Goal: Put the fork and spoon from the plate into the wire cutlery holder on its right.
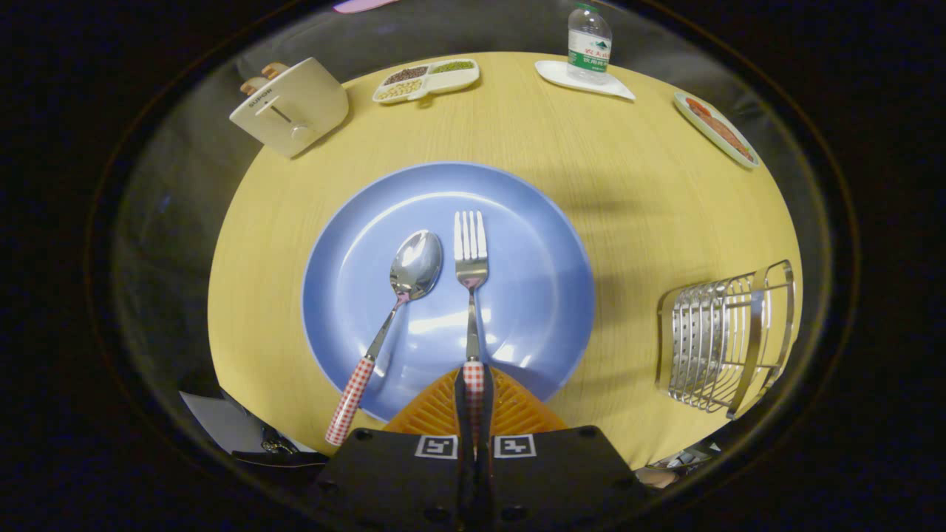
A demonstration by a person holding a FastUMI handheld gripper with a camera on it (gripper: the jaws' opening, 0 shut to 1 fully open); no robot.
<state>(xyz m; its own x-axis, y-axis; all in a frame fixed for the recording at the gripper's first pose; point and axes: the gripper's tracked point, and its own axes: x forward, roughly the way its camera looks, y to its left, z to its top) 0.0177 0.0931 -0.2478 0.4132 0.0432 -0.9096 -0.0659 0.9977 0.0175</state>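
Note:
A blue plate (532,295) lies on the yellow table just ahead of my fingers. On it a fork (471,281) points away from me, its red-checked handle running back between my two fingers. My gripper (473,388) is shut on that handle at the plate's near rim. A spoon (403,295) with the same checked handle lies to the fork's left, its handle end hanging over the plate's rim. The wire cutlery holder (728,340) stands on the table to the right of the plate.
Beyond the plate stand a cream toaster (292,107) at the far left, a divided dish of grains (426,79), a water bottle (589,41) on a white tray, and a small dish of food (715,129) at the far right.

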